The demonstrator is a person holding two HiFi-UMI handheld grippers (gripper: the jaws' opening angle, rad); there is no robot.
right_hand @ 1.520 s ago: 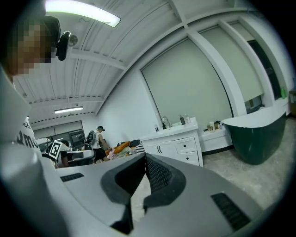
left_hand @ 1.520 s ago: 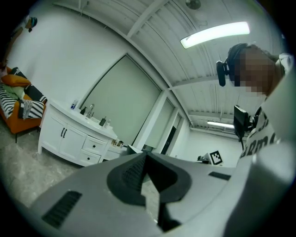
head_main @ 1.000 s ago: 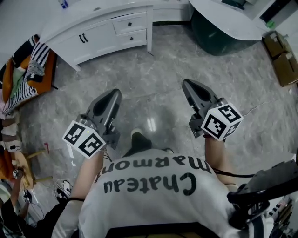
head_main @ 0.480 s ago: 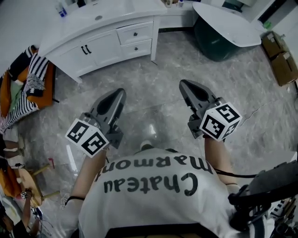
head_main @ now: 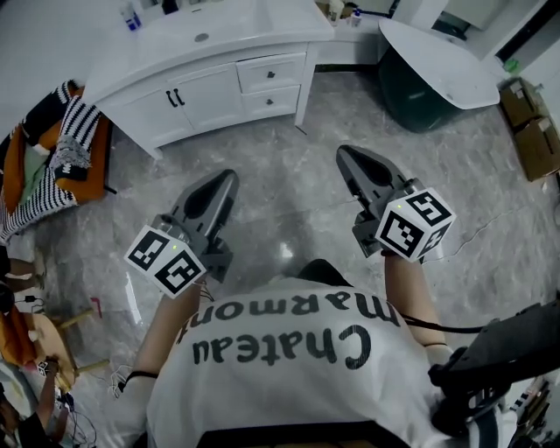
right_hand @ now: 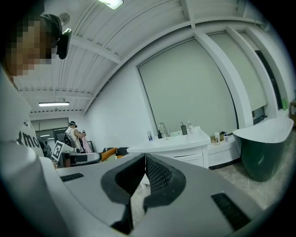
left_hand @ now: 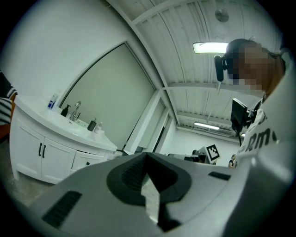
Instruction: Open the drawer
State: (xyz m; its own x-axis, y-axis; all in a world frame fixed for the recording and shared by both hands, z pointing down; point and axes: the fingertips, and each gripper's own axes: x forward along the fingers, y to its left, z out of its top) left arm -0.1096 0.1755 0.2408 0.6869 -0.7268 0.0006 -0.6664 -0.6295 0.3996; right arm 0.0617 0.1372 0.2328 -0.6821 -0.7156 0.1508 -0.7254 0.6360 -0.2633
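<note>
A white vanity stands across the marble floor at the top of the head view. Two small drawers with dark knobs, an upper and a lower, sit at its right end and are both closed. My left gripper and right gripper are held level over the floor, well short of the cabinet, pointing toward it. Both are shut with nothing between the jaws. The left gripper view shows its tips closed, with the vanity to the left. In the right gripper view the tips are closed below the vanity.
A dark green tub with a white top stands right of the vanity. Cardboard boxes lie at the far right. An orange seat with striped cloth is at the left. Bottles stand on the counter.
The vanity has slid lower and nearer in the head view as both grippers were carried forward toward it. The jaws stayed shut.
</note>
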